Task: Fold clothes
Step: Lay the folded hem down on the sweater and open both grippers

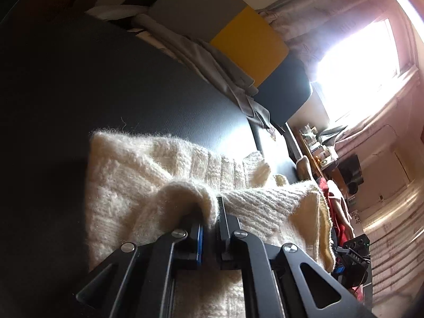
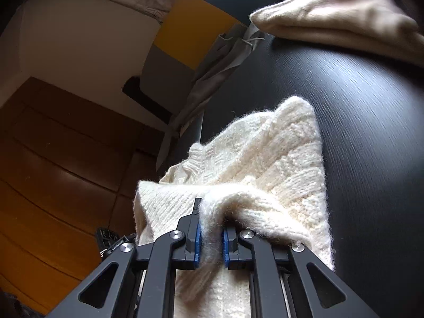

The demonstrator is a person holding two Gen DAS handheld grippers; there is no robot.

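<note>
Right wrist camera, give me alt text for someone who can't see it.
The right gripper is shut on a raised fold of a fluffy cream knitted sweater lying on a dark wood-grain table. A folded beige garment rests at the table's far edge, with a grey cloth hanging beyond and brown wooden flooring to the left.
</note>
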